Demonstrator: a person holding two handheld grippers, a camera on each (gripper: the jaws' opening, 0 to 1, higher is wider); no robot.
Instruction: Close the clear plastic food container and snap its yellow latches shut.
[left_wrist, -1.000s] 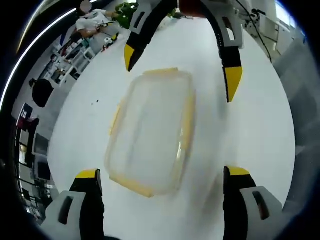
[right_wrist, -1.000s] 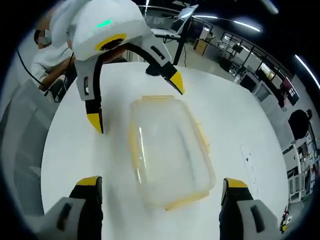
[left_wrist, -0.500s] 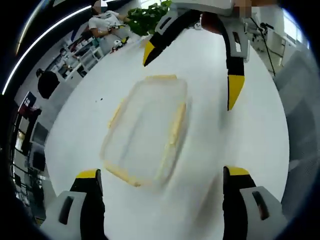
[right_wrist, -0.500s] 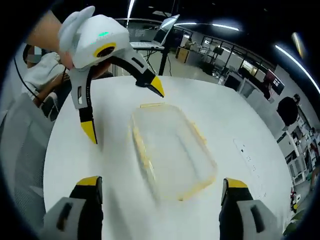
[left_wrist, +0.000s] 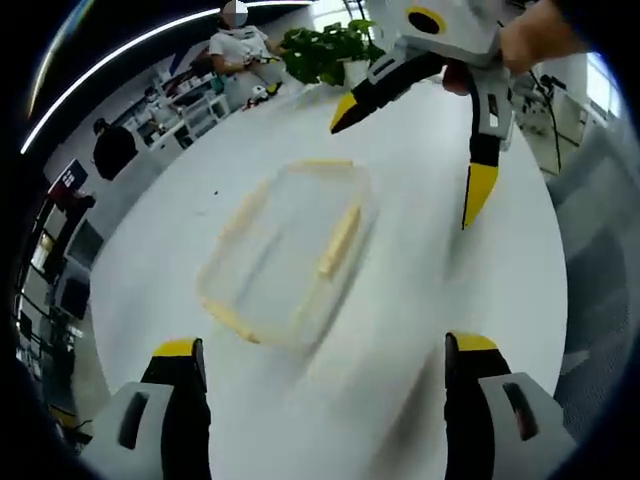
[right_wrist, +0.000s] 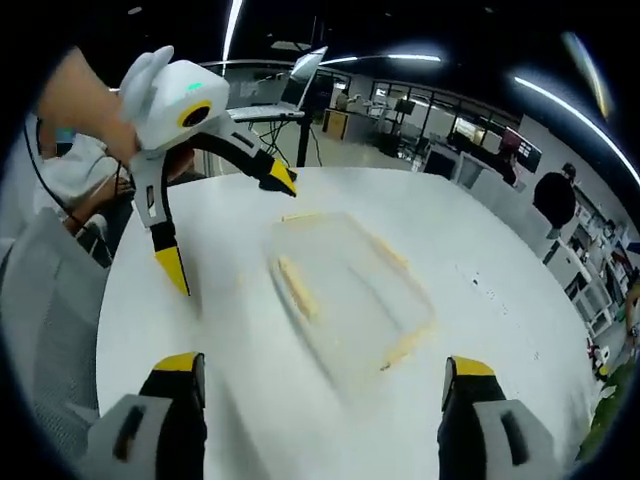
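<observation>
**Claws back away from the box**

The clear rectangular plastic food container with yellow latches (left_wrist: 285, 250) (right_wrist: 350, 290) lies lidded mid-counter, on the round white counter (left_wrist: 420, 300) (right_wrist: 230, 360). Both claws, the left (left_wrist: 325, 350) (right_wrist: 222, 230) and the right (right_wrist: 320, 365) (left_wrist: 410, 150), gape released, farther off than a second ago; latching seems finished. The left gripper view shows a green potted plant (left_wrist: 325, 50); the right, a laptop (right_wrist: 300, 75).

A round white desk (left_wrist: 470, 290) stands in an open office; a leafy plant (left_wrist: 325, 50) sits at top centre, ceiling light strips (right_wrist: 560, 95) upper right.
</observation>
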